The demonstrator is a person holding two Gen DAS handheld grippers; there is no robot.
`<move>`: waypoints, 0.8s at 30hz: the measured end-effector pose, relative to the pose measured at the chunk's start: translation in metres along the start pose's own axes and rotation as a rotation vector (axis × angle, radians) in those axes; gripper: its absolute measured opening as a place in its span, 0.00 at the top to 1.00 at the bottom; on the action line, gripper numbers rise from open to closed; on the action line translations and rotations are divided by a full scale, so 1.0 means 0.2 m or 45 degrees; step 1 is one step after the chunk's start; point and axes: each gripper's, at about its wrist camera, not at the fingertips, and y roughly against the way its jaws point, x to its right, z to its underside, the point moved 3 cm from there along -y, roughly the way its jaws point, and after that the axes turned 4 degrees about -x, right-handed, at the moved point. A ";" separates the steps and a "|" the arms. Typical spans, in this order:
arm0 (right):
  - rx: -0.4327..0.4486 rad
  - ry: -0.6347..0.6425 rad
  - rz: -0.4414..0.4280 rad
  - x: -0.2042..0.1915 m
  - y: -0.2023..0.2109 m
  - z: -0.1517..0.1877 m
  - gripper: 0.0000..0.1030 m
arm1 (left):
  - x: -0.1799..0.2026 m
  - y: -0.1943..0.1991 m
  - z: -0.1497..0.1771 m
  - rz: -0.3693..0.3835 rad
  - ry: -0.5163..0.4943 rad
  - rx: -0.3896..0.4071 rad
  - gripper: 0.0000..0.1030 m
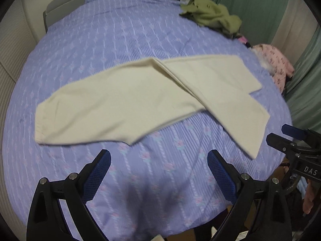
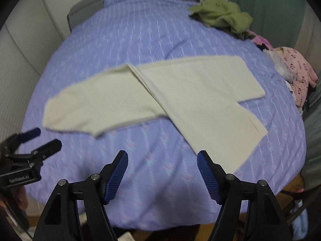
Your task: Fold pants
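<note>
Both grippers [image 1: 158,160] [image 2: 162,160] angled steeply down, jaws apart, above pants [image 1: 140,98].

Cream pants [image 2: 160,98] lie folded across the lilac bed [image 2: 140,38], while the right gripper [image 2: 162,172] hangs open, empty, above its near edge.

Both wrist views high above the bed [image 1: 140,40], angled steeply down, side by side, sharing the pants [image 1: 140,96]
</note>
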 end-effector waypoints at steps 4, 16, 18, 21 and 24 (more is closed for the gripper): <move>-0.094 0.096 -0.036 0.20 -0.14 0.06 0.30 | 0.21 -0.14 0.06 -0.068 0.113 -0.078 0.05; -0.380 0.340 -0.045 0.56 -0.63 0.20 0.38 | 0.61 -0.50 0.21 -0.196 0.314 -0.317 0.05; -0.429 0.353 -0.050 0.57 -0.70 0.24 0.39 | 0.62 -0.54 0.21 -0.212 0.320 -0.337 0.05; -0.462 0.386 -0.022 0.56 -0.79 0.27 0.39 | 0.64 -0.61 0.22 -0.235 0.320 -0.377 0.05; -0.504 0.424 0.025 0.56 -0.89 0.28 0.40 | 0.65 -0.67 0.22 -0.238 0.303 -0.431 0.05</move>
